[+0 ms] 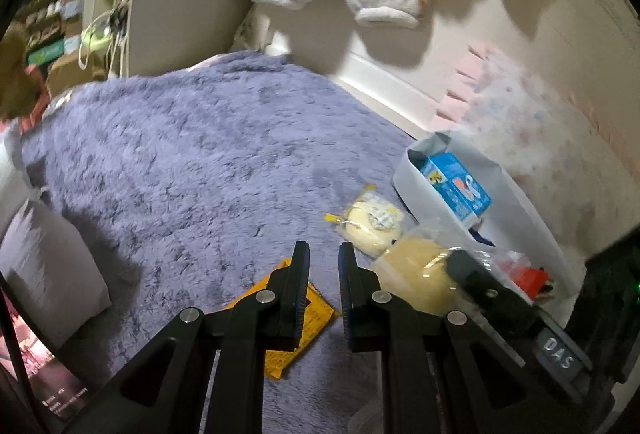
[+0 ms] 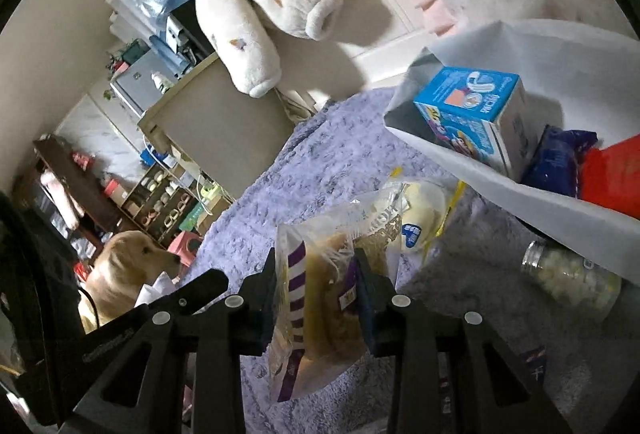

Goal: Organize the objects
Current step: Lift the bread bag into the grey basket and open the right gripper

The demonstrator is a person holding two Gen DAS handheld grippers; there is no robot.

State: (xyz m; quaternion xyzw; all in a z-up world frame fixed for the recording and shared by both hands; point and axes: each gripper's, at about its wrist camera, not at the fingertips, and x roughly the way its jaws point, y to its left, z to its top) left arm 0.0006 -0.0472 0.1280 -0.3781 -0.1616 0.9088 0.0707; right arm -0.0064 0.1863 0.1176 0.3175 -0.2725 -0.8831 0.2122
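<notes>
My right gripper (image 2: 316, 258) is shut on a clear bag of bread with purple stripes (image 2: 320, 294) and holds it above the purple fluffy blanket (image 2: 352, 138). The same bag (image 1: 416, 274) shows in the left wrist view beside the right gripper's black finger. My left gripper (image 1: 324, 254) is slightly open and empty, above an orange packet (image 1: 296, 330). A wrapped yellow bun (image 1: 372, 222) lies on the blanket, also in the right view (image 2: 424, 218). A white bag (image 2: 560, 82) lies open at the right, holding a blue box (image 2: 468, 114), a dark blue packet (image 2: 556, 158) and a red packet (image 2: 612, 178).
A jar of white pieces (image 2: 572, 274) lies under the bag's edge. Plush toy legs (image 2: 256, 30) hang over the bed. A dog (image 2: 128, 266) sits at the left by cluttered shelves (image 2: 160, 202). A white pillow (image 1: 52, 266) lies at the blanket's left.
</notes>
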